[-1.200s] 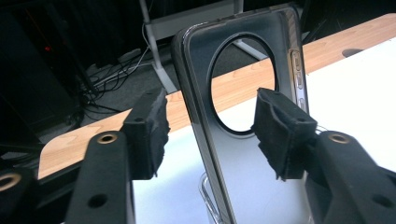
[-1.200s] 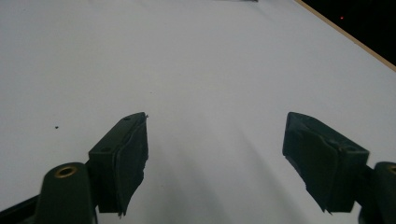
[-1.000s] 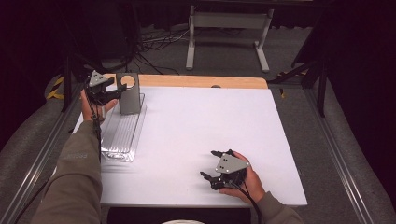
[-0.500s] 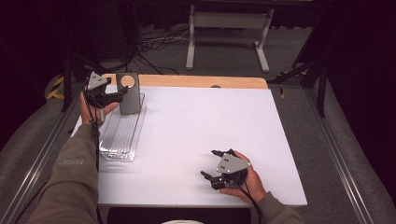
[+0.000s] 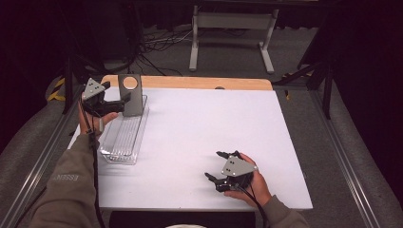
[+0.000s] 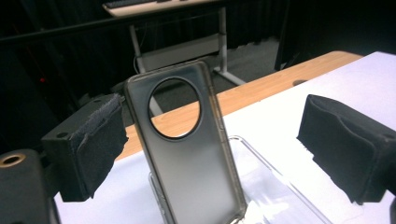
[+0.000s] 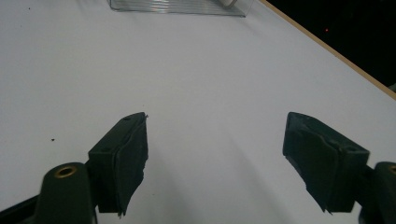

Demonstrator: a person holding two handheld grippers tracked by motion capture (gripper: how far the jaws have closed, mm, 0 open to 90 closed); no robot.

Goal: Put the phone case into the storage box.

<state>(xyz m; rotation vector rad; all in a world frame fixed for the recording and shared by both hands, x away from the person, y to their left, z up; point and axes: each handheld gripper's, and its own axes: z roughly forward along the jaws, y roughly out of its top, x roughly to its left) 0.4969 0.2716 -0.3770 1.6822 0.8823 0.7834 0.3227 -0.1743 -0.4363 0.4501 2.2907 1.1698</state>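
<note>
I see the phone case [image 6: 187, 149] upright in the clear tray [image 5: 124, 137], its base cut off, between my left tool [image 6: 210, 140], just opened wide and clear; right tool [image 7: 217, 158] wide, empty.

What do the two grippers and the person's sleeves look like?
Both grippers are black with two jaws that carry dark padded blocks. The left gripper and the right gripper each carry a grey three-cornered plate with small holes on top. A black cable trails from each. A brass ring sits near the jaw base. The sleeves are grey-brown, the left with faint lettering.
</note>
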